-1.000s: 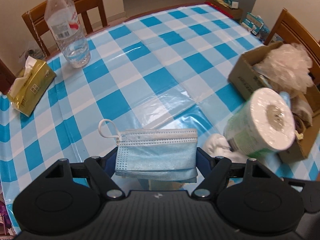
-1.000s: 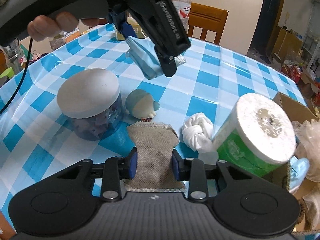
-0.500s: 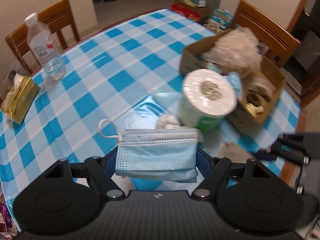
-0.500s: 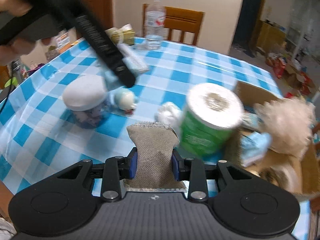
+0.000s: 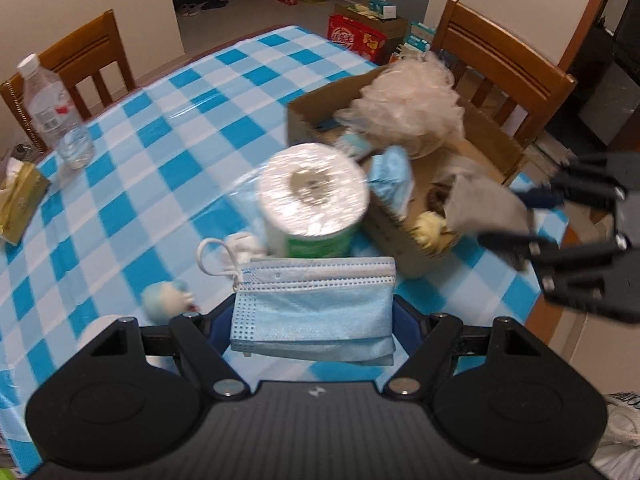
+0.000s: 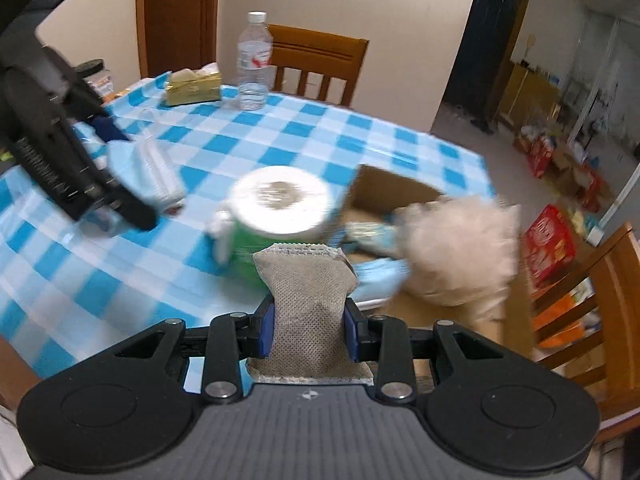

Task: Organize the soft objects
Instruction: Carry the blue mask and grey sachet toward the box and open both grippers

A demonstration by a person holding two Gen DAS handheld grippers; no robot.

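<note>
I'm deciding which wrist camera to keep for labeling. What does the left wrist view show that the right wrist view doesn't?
Only the left wrist view: a small pale blue plush toy on the tablecloth and a yellow item in the cardboard box.
Only the right wrist view: a dark doorway.
Both: toilet paper roll, bath pouf, water bottle, tissue pack, the left gripper clamping a blue face mask, the right gripper clamping a grey sponge.

no legible txt (labels too blurry)

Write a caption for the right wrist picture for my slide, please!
Right gripper carries a gray sponge toward the cardboard box beside a paper roll.
</note>
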